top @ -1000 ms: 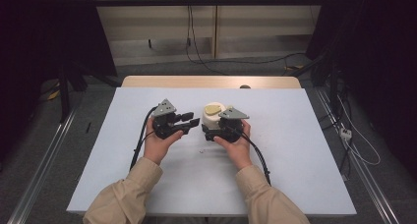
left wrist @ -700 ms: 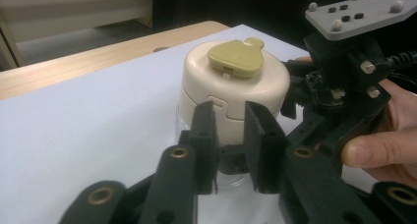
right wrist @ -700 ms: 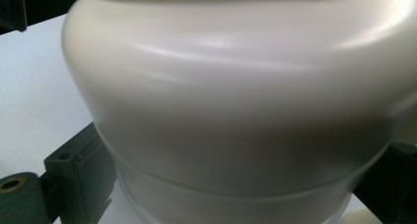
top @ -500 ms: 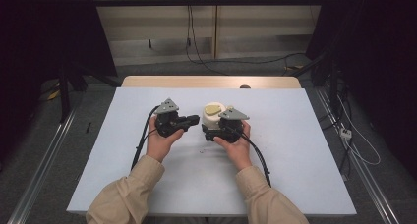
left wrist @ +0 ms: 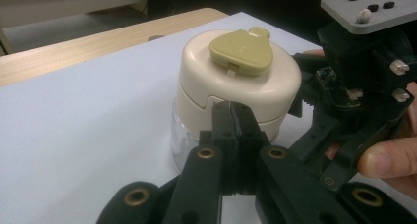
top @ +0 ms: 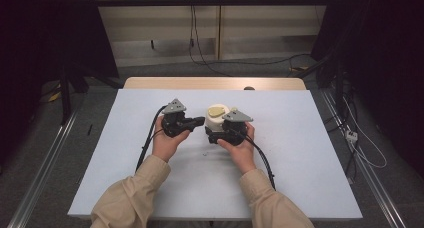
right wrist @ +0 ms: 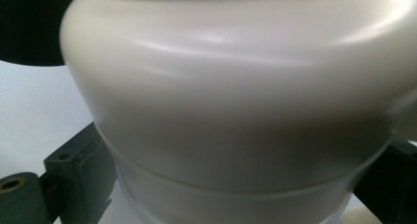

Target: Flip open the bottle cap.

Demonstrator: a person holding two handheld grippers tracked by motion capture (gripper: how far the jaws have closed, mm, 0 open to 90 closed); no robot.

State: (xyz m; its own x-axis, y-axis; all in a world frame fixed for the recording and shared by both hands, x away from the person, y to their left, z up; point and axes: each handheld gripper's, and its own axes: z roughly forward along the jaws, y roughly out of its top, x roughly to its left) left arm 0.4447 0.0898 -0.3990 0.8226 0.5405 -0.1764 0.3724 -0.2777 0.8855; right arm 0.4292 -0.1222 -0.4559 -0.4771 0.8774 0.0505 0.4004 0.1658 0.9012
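A cream round container (top: 216,117) with an olive flap on its lid stands at the middle of the white table (top: 300,138). My right gripper (top: 215,132) is shut on its lower part; its pads (right wrist: 74,180) press on both sides of the container (right wrist: 236,111). My left gripper (top: 200,121) points at the container from the left. Its jaws have just been closing and now meet with nothing between them, and the left gripper (left wrist: 231,108) has its tips right at the lid's seam on the container (left wrist: 236,81). The olive flap (left wrist: 242,51) lies flat.
A wooden strip (top: 215,83) runs along the table's far edge. Black cables (top: 150,143) trail from both grippers toward the person. Dark curtains and floor cables (top: 360,138) lie beyond the table's sides.
The left gripper's jaws have closed together, and its tips have come right up to the container's left side. The right gripper and the container have stayed put.
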